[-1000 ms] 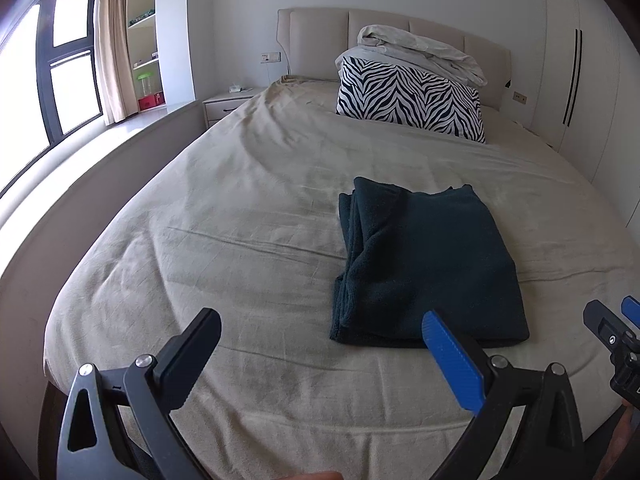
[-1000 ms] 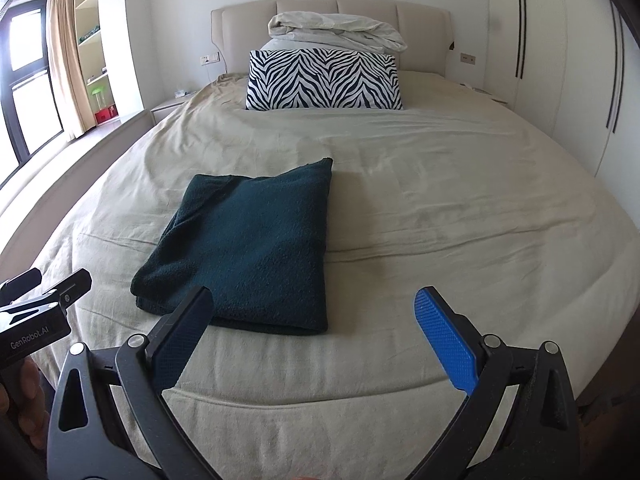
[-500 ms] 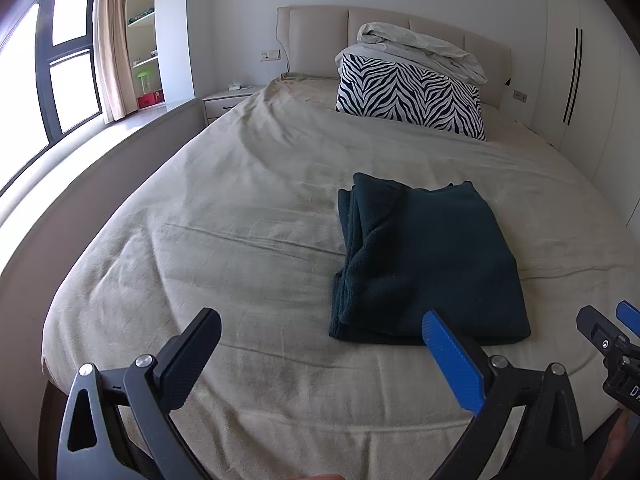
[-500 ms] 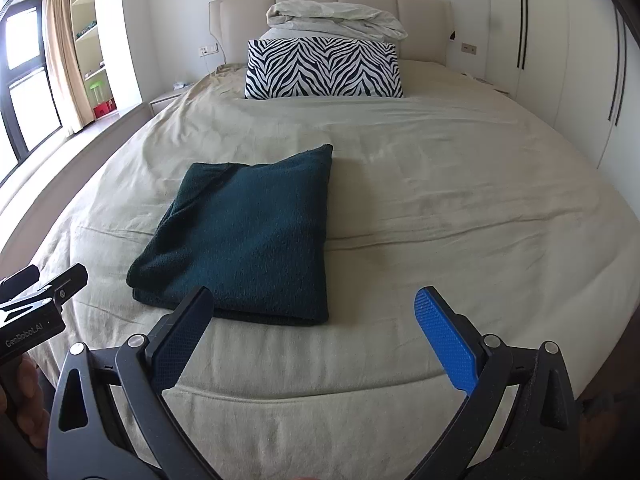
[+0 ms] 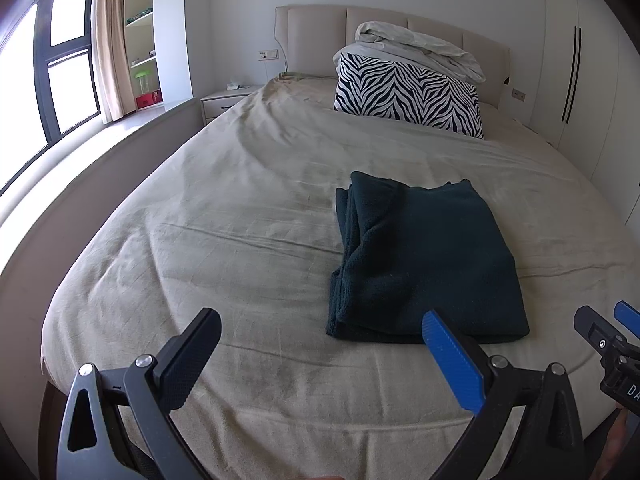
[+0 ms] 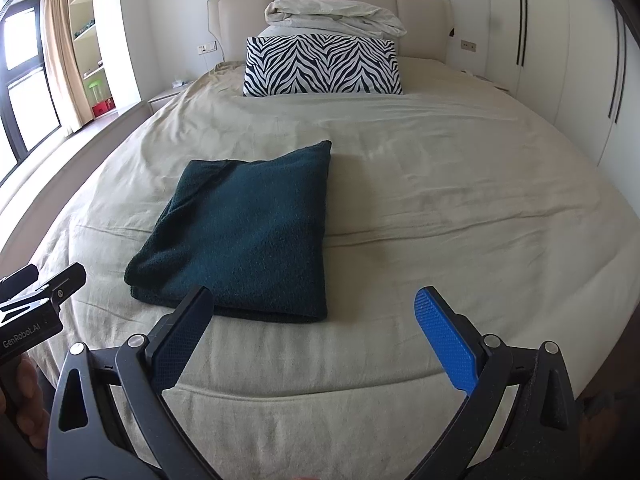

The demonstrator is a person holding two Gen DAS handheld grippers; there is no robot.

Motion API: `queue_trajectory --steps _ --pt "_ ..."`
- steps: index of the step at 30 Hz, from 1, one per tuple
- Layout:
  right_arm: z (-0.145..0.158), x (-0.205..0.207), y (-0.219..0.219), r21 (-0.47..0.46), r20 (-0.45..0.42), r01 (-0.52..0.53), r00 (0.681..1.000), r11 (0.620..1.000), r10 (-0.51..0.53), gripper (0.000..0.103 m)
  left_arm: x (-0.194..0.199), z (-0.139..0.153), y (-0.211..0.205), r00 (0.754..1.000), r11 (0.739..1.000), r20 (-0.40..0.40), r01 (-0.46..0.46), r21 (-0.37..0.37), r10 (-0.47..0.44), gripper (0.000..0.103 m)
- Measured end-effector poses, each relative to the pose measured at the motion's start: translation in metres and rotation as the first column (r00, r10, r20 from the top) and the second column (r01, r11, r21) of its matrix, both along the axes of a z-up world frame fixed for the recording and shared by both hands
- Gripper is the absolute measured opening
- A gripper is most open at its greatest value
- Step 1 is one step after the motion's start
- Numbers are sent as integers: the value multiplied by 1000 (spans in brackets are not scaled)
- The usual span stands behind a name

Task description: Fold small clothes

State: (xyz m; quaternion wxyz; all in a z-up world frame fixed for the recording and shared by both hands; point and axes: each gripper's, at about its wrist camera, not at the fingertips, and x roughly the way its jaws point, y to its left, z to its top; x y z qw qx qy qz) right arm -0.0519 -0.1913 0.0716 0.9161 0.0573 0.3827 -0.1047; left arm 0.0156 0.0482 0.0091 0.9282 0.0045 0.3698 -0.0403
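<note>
A dark teal knitted garment (image 5: 424,256) lies folded into a flat rectangle on the beige bed cover (image 5: 240,208); it also shows in the right wrist view (image 6: 248,228). My left gripper (image 5: 320,344) is open and empty, held above the bed's foot, short of the garment's near left corner. My right gripper (image 6: 316,328) is open and empty, held above the foot of the bed, just short of the garment's near right corner. Each gripper shows at the edge of the other's view: the right one in the left wrist view (image 5: 612,344), the left one in the right wrist view (image 6: 36,304).
A zebra-print pillow (image 5: 408,94) with a bundled pale duvet (image 5: 416,48) on top leans at the headboard. A nightstand (image 5: 224,100) and window ledge lie left of the bed, white wardrobe doors (image 6: 568,52) right. The bed cover (image 6: 460,184) is bare right of the garment.
Both grippers have drawn back and risen slightly, so the garment sits a little higher and farther in each view. Both stay open. The garment has not moved.
</note>
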Motion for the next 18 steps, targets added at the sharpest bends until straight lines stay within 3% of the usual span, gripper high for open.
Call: queue_trajectory --steps 18 --pt "0 0 0 0 0 1 1000 1000 -1 103 0 -1 -1 1000 1000 -2 4 0 -4 103"
